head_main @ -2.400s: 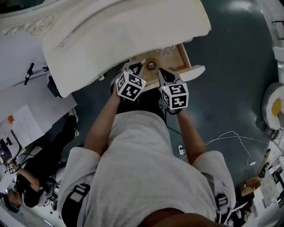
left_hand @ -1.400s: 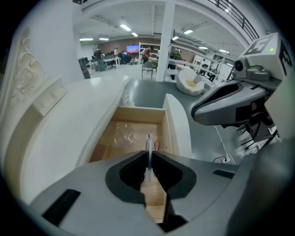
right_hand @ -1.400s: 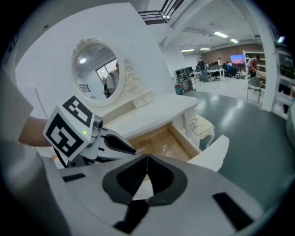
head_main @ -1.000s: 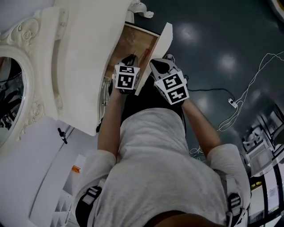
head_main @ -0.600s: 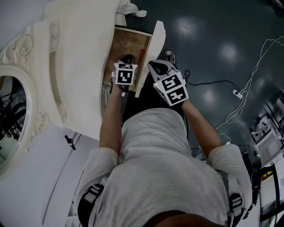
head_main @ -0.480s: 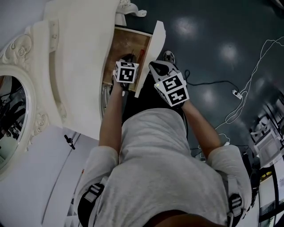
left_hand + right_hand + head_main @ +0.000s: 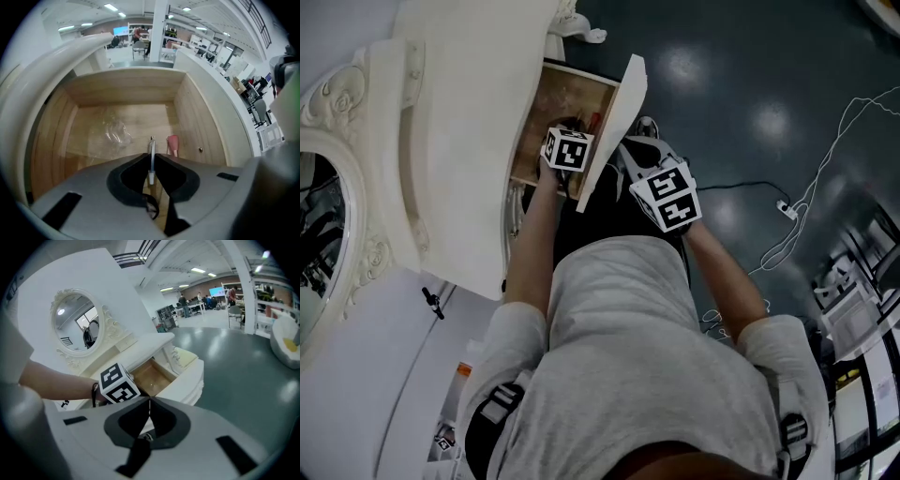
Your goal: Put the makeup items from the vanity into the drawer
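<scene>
- Left tongs [image 7: 151, 155]: clamped on a slim silvery stick [image 7: 151, 149] with a pale lower end. The stick stands upright in the narrow gap where the two pads nearly meet.
- The left tongs point steeply down into the open drawer [image 7: 126, 86]. The stick's upper tip shows over the wooden drawer floor; contact with the floor cannot be told.
- Drawer contents, left gripper view: a small pink item [image 7: 172, 144] lies on the floor just right of the stick's tip, near the right-hand wall. A crumpled clear plastic wrapper [image 7: 114, 133] lies left of centre, apart from both.
- Right tongs [image 7: 150, 403]: pads together, nothing between them. They hang outside the drawer, on the near side of its white front panel [image 7: 614, 117].
- Right gripper view: past the closed pads sit the left gripper's marker cube [image 7: 117, 383], the open drawer behind it, and the oval mirror [image 7: 77, 322] further back.
- Head view: the white vanity worktop [image 7: 469, 103] lies left of the drawer; dark glossy floor [image 7: 750, 84] to the right.
</scene>
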Action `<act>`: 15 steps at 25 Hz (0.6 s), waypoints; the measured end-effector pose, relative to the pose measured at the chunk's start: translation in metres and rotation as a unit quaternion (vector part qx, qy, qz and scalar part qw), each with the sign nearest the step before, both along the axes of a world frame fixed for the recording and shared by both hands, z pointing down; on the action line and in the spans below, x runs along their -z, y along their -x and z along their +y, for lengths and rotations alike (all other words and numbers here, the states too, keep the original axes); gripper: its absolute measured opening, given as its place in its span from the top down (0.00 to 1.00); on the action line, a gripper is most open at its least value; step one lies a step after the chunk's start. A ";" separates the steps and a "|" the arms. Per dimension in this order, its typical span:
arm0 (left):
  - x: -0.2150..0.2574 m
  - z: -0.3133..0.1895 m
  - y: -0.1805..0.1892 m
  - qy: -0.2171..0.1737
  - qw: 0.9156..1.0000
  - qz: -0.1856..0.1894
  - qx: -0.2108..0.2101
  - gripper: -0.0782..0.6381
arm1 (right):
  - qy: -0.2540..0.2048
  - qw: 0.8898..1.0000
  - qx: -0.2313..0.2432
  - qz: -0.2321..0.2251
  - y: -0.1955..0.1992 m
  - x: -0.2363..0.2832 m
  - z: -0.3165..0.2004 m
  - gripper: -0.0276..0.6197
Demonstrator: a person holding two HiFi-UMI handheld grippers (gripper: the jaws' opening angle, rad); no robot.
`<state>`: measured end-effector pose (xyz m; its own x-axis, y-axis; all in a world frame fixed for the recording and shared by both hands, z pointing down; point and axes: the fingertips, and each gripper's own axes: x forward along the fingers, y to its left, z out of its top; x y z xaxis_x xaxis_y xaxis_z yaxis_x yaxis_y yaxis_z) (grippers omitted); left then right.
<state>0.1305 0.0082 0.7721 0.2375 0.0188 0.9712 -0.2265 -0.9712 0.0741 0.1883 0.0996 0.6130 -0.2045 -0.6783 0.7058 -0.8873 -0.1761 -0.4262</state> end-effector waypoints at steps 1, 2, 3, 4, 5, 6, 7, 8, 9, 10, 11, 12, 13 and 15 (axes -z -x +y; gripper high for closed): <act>0.000 -0.001 0.000 0.001 1.000 0.001 0.004 0.82 | 0.001 1.000 0.002 0.001 -0.001 0.001 0.001 0.93; 0.000 -0.002 -0.001 0.004 1.000 0.005 0.010 0.82 | 0.001 1.000 0.004 0.002 -0.001 0.001 0.001 0.93; 0.001 -0.002 -0.003 0.007 1.000 0.012 0.018 0.82 | 0.001 1.000 0.007 0.002 -0.002 0.002 0.002 0.93; 0.002 -0.002 -0.004 0.012 0.999 0.019 0.026 0.82 | 0.000 1.000 0.010 0.003 -0.002 0.003 0.002 0.93; 0.003 -0.002 -0.004 0.017 0.999 0.024 0.031 0.82 | 0.000 1.000 0.014 0.004 -0.003 0.004 0.003 0.93; 0.004 0.000 -0.004 0.022 0.999 0.027 0.033 0.81 | 0.000 1.000 0.018 0.006 -0.003 0.005 0.005 0.93; 0.004 0.001 -0.003 0.025 0.999 0.027 0.034 0.80 | 0.000 1.000 0.022 0.007 -0.004 0.007 0.006 0.93; 0.005 0.002 -0.002 0.026 0.999 0.026 0.034 0.79 | 0.000 1.000 0.026 0.008 -0.006 0.008 0.007 0.93; 0.006 0.003 -0.001 0.024 0.999 0.025 0.034 0.78 | 0.000 1.000 0.028 0.010 -0.008 0.009 0.007 0.93; 0.008 0.002 0.001 0.019 0.999 0.025 0.036 0.77 | -0.001 0.999 0.031 0.012 -0.009 0.011 0.007 0.93; 0.010 -0.001 0.002 0.010 0.999 0.026 0.041 0.77 | -0.002 0.999 0.033 0.014 -0.011 0.013 0.006 0.93; 0.014 -0.003 0.004 0.000 0.998 0.029 0.050 0.77 | -0.005 0.999 0.036 0.016 -0.012 0.015 0.004 0.93; 0.019 -0.006 0.005 -0.011 0.998 0.035 0.061 0.77 | -0.008 0.999 0.040 0.017 -0.013 0.017 0.003 0.93; 0.035 -0.012 0.008 -0.033 0.994 0.053 0.084 0.79 | -0.016 0.998 0.054 0.018 -0.011 0.023 -0.001 0.93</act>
<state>0.1226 -0.0033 0.7367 0.3326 -0.0933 0.9385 -0.3809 -0.9236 0.0432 0.1994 0.0987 0.5896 -0.2516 -0.6756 0.6930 -0.9154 -0.0662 -0.3969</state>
